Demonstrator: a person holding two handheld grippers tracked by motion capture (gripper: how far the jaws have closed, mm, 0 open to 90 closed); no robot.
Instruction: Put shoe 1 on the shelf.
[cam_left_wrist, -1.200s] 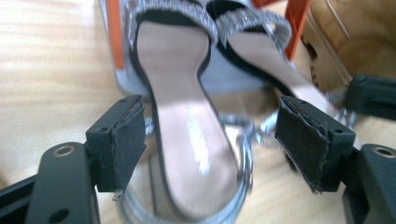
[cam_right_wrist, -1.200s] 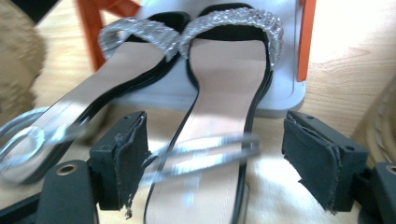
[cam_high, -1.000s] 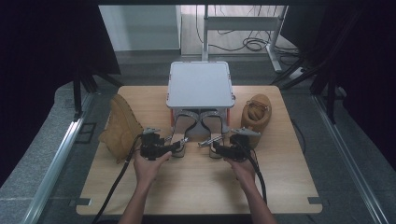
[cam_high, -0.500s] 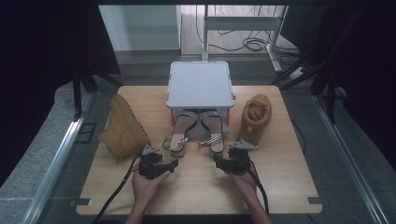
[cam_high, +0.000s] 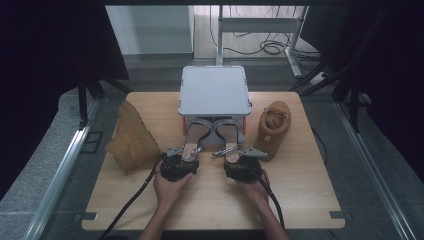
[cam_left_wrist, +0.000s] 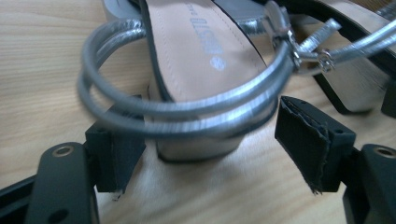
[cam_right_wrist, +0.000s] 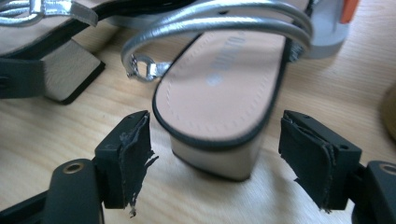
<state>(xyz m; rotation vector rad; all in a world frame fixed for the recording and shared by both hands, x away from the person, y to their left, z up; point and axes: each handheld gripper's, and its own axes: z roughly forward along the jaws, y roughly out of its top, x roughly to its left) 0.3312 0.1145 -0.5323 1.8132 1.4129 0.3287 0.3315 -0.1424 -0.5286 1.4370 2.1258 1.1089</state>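
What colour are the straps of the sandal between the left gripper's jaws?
Shiny silver straps, seen best in the left gripper view.

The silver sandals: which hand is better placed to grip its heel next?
Probably the right. The right tongs stand open, evenly either side of the right sandal heel. The left tongs are open too, but their sandal heel sits off-centre, nearer one jaw.

On the table before us, two sandals lie side by side at the centre, the left sandal and right sandal, toes under the raised platform behind them. A boot lies to their left, a second boot to their right. Our left gripper and right gripper sit just in front of the heels, jaws on either side.
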